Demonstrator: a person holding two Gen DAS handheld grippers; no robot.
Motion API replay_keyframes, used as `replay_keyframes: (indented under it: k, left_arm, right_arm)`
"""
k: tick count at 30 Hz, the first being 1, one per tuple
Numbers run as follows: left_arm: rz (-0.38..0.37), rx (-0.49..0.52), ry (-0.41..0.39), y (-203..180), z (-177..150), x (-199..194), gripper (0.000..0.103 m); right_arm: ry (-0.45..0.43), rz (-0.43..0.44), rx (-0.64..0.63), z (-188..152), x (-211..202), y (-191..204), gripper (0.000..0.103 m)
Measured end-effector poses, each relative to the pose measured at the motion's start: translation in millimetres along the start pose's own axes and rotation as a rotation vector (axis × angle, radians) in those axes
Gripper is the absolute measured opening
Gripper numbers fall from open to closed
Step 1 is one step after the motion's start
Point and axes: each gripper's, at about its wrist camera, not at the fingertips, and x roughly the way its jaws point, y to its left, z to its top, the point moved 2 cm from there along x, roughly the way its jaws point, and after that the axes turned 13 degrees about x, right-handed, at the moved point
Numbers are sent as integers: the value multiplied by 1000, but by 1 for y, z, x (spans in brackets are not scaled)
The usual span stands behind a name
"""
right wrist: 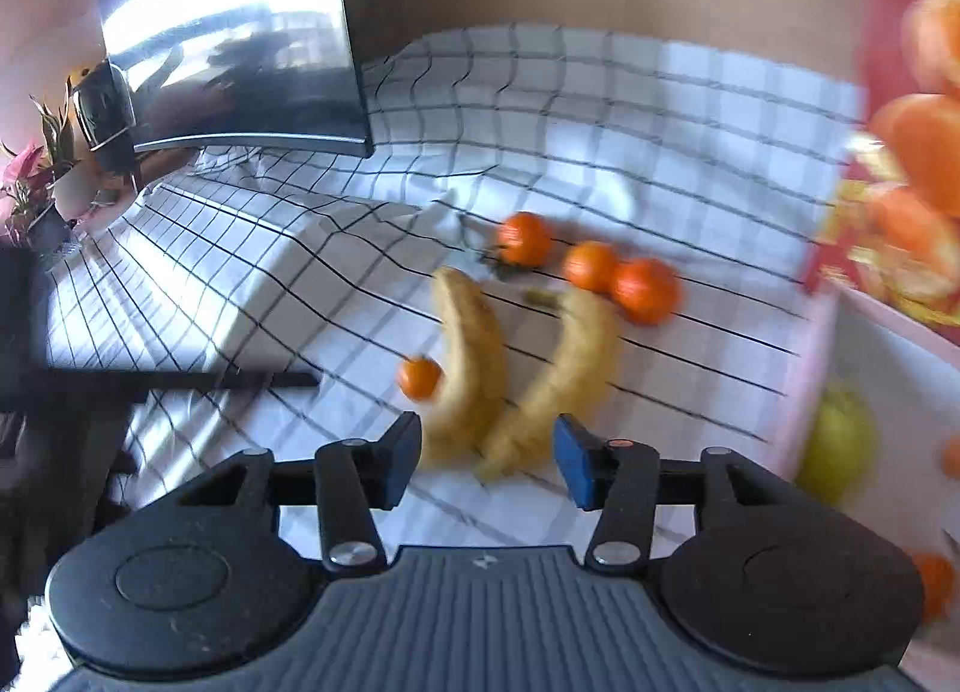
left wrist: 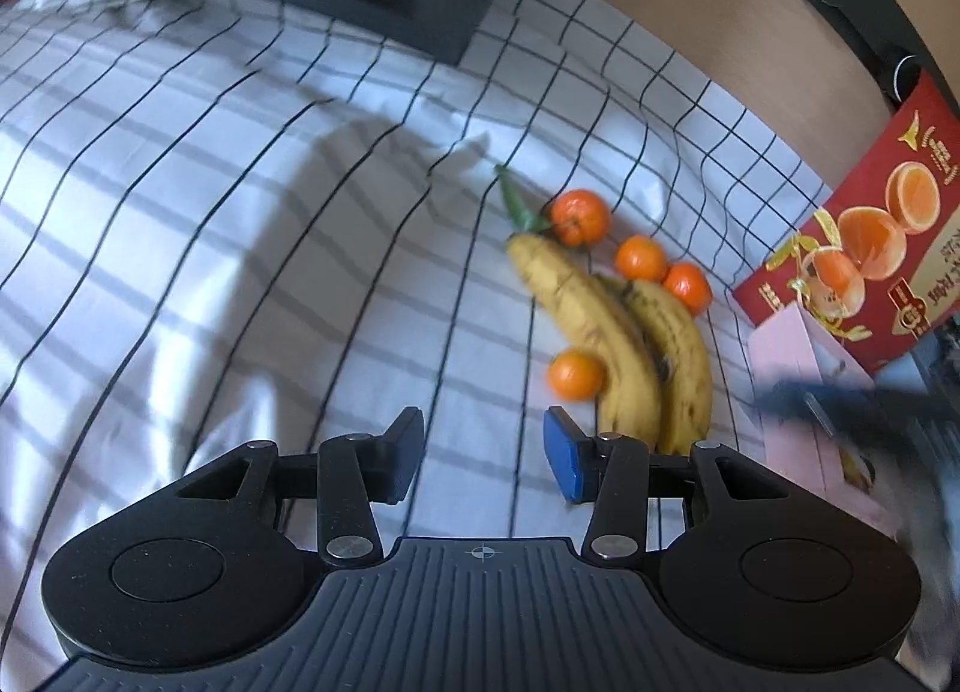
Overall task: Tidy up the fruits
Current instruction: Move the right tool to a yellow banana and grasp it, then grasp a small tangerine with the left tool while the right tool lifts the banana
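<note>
Both of your grippers are spread wide with nothing between the pads. The left gripper point(left wrist: 483, 455) hangs over the checked cloth point(left wrist: 240, 212) on the surface; the right gripper point(right wrist: 486, 461) hangs over the same cloth, closer to the fruit.

The fruit lies loose in one cluster. In the left view the two bananas point(left wrist: 624, 344) sit at about 1 o'clock from the gripper, side by side and touching, with long axes running from near 12 o'clock down toward the right pad. Their near ends lie just beside that pad. One orange point(left wrist: 576, 373) rests against the left banana's near flank, and three more oranges point(left wrist: 641, 257) lie at the far ends, one with a green leaf.

In the right view the bananas point(right wrist: 510, 380) lie almost dead ahead at 12 o'clock. Their near ends meet just beyond the gap between the pads, and the bodies fan apart going away, like a V. The small orange point(right wrist: 420, 377) sits at 11 o'clock, touching the left banana.

A pink box point(right wrist: 888, 392) at 3 o'clock already holds a green fruit point(right wrist: 837, 446), so that is probably where things go. A red carton point(left wrist: 870, 248) stands behind it.

Your right gripper looks better placed: the bananas run along its line of approach. To span one banana across its width, you would likely need to turn the wrist or come in from the side.
</note>
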Motion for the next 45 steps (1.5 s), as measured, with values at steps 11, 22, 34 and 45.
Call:
replay_keyframes:
  k: [11,22,34,45]
  left_arm:
    - [-20,-12,27,39,-31,-38,49]
    - [-134,148,48,14,-5,-11,49]
    - [-188,448,144,-59,-11,23,51]
    - [-147,540,147,-86,-35,21,33]
  right_arm:
    - [122,-69,30,48,137,14,48]
    - [119,-96,-11,7,110,19,36]
    - [127,-115,100,-81,3,2,36]
    - [86,-257,245,-130,-44,-52,36]
